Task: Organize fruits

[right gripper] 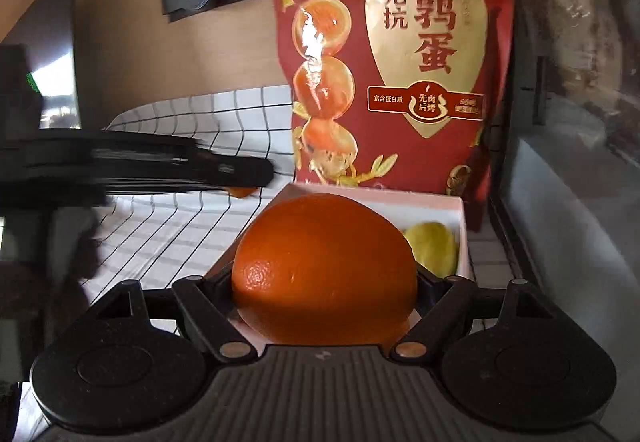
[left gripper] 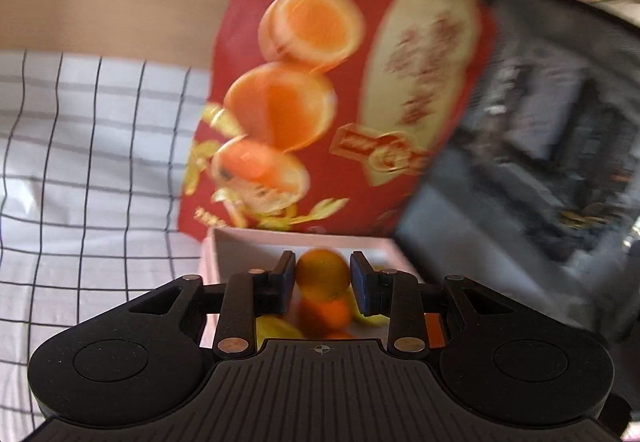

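My left gripper [left gripper: 322, 276] is shut on a small orange fruit [left gripper: 322, 270], held above a shallow white box [left gripper: 248, 242]. Below it in the box lie another orange fruit [left gripper: 326, 316] and a yellow fruit [left gripper: 276, 328]. In the right wrist view, my right gripper [right gripper: 325, 294] is shut on a large orange [right gripper: 324, 254], which hides its fingertips. It hangs in front of the white box [right gripper: 440, 201], where a yellow-green fruit [right gripper: 432, 246] lies. The left gripper [right gripper: 240, 173] shows there as a black blur at the left, with a bit of its orange fruit [right gripper: 242, 192] underneath.
A tall red snack bag [right gripper: 392, 61] [left gripper: 320, 81] stands just behind the box. A white cloth with a black grid [left gripper: 80, 161] [right gripper: 180, 226] covers the table. A dark glass-fronted appliance [left gripper: 540, 141] [right gripper: 568, 121] stands close on the right.
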